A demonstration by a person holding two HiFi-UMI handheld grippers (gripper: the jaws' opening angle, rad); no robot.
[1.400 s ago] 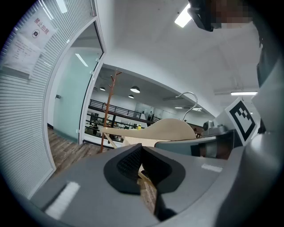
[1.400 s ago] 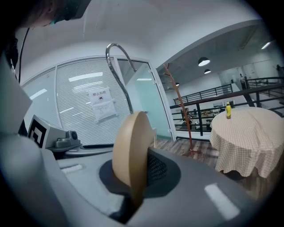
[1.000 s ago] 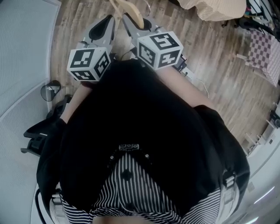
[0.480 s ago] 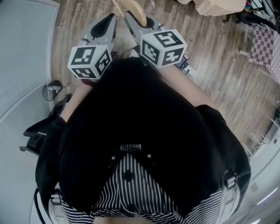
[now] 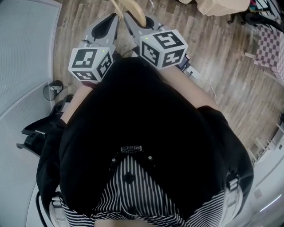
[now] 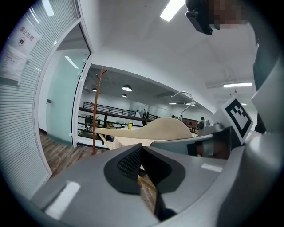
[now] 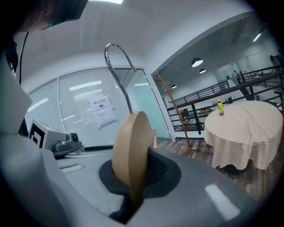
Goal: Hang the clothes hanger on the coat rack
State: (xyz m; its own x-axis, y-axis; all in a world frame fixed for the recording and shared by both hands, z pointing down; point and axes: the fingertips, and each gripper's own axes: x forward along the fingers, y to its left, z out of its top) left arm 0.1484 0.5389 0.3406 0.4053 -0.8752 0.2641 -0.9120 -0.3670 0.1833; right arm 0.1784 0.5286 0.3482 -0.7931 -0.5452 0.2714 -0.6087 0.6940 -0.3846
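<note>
The wooden clothes hanger [image 5: 136, 11] with a metal hook [image 7: 117, 66] is carried between both grippers, in front of the person's chest. My right gripper [image 7: 141, 165] is shut on the hanger's broad wooden shoulder [image 7: 128, 150]. My left gripper [image 6: 142, 155] is shut, and the hanger's thin lower bar [image 6: 106, 141] runs down into its jaws. In the head view the left gripper [image 5: 115, 17] and the right gripper [image 5: 129, 18] point away side by side. The reddish-brown coat rack [image 6: 94, 111] stands some way ahead by a glass wall and also shows in the right gripper view [image 7: 175, 111].
A round table with a checked cloth [image 7: 244, 128] and a yellow bottle [image 7: 220, 107] stands to the right of the rack. A white blind wall [image 5: 22, 53] runs along the left. A black office chair [image 5: 37, 133], a power strip [image 5: 190, 67] and a checked seat [image 5: 270, 46] sit on the wood floor.
The floor and furniture have slid a little in the head view as the person carries the hanger along. Both grippers keep their hold and their places side by side.
</note>
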